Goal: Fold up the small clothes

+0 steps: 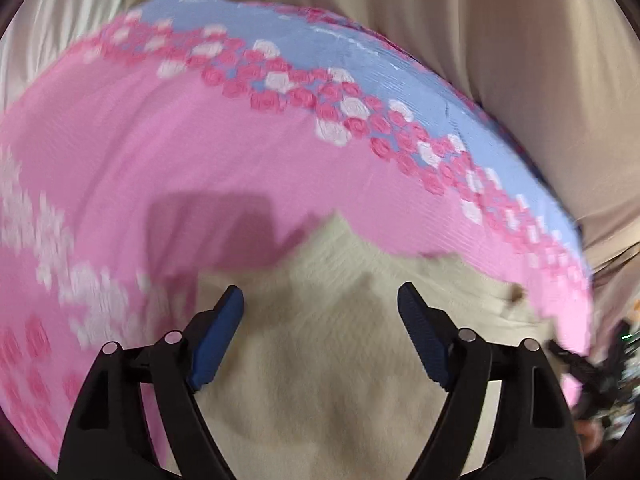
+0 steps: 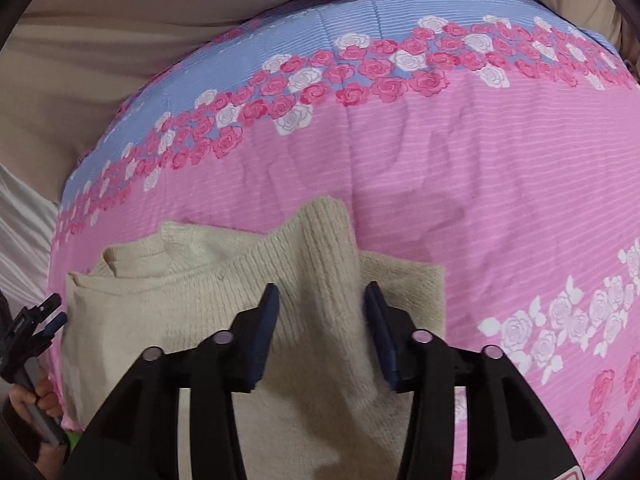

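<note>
Both views are evenly and fairly brightly lit by soft, diffuse light with no glare. The left wrist view is smeared by motion blur: the rose print on the pink and blue floral bedsheet (image 1: 248, 148) and the weave of the cream knitted sweater (image 1: 340, 360) lose detail, most strongly toward the left and right edges. The right wrist view is sharp; roses on the bedsheet (image 2: 500, 168) and ribs of the sweater (image 2: 320, 264) read clearly. Soft grey shadows fall on the sheet beyond the sweater in both views. Fisheye distortion bows the sheet into a dome, and dark vignetting rims each frame's corners.
</note>
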`<state>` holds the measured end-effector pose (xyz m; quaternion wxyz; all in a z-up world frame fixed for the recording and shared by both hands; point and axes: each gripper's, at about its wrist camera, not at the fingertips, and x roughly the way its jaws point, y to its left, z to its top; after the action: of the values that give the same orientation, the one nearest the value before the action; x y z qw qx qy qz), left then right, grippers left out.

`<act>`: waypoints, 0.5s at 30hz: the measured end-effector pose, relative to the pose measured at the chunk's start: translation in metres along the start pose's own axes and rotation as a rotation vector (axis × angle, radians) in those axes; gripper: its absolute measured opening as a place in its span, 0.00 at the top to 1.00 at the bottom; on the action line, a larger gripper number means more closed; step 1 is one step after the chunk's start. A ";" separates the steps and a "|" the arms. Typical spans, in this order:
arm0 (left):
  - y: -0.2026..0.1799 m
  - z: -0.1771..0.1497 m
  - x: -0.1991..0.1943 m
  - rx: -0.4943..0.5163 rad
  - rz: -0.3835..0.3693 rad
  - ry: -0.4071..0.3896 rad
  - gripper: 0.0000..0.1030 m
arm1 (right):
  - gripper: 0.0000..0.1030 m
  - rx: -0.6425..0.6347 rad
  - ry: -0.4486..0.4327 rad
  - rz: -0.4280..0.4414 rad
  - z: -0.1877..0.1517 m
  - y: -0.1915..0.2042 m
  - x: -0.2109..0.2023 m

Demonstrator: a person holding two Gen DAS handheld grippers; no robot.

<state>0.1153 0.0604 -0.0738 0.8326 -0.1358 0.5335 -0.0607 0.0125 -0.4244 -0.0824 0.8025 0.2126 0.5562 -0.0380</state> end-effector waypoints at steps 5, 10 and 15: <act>0.000 0.004 0.010 0.024 -0.070 0.046 0.90 | 0.88 -0.032 -0.056 0.079 -0.007 0.009 -0.032; 0.020 -0.024 -0.093 -0.053 -0.295 -0.062 0.91 | 0.88 -0.167 -0.196 0.372 -0.054 0.020 -0.147; 0.036 -0.029 -0.164 -0.091 -0.327 -0.114 0.91 | 0.87 -0.187 -0.279 0.422 -0.051 0.014 -0.193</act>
<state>0.0186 0.1304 0.0472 0.8335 -0.2615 0.4584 -0.1636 -0.1011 -0.4263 0.0823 0.8776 0.2414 0.3849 0.1529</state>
